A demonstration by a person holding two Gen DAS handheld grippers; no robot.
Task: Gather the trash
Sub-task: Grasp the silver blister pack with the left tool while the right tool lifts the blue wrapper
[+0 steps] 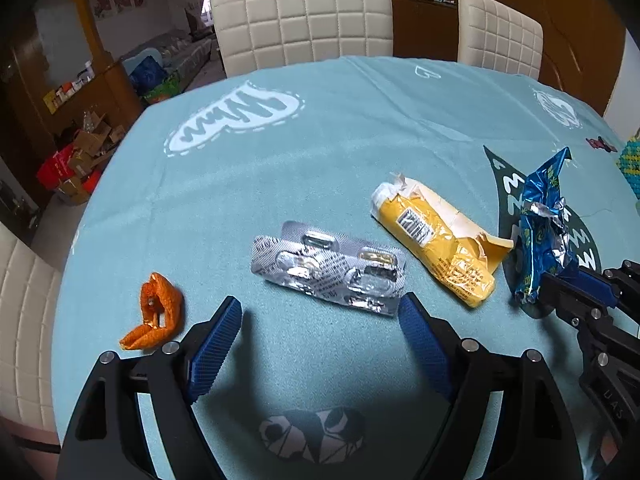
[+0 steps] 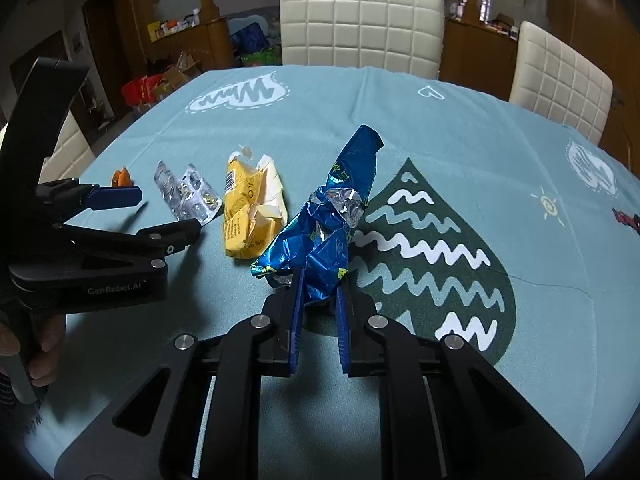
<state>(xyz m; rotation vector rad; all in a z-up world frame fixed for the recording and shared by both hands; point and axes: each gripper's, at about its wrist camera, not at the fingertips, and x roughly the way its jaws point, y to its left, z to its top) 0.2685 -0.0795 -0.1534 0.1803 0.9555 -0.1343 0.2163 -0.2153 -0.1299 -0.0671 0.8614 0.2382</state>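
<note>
Several pieces of trash lie on the teal tablecloth [image 1: 320,152]. My right gripper [image 2: 320,280] is shut on the near end of a crumpled blue foil wrapper [image 2: 340,208], whose far end sticks up; the same wrapper [image 1: 540,224] shows at the right of the left wrist view, with the right gripper [image 1: 548,284] pinching it. My left gripper [image 1: 320,312] stands open just short of the silver blister packs [image 1: 328,268], nothing between its fingers. A yellow wrapper [image 1: 436,240] lies between the blister packs and the blue foil. An orange scrap [image 1: 154,320] rests left of the left gripper.
Cream quilted chairs [image 1: 300,16] [image 2: 560,76] stand at the table's far edge. A crocheted item [image 1: 630,164] sits at the right rim of the left wrist view. A person's hand [image 2: 44,344] holds the left gripper [image 2: 168,216]. Boxes and clutter fill the floor at left.
</note>
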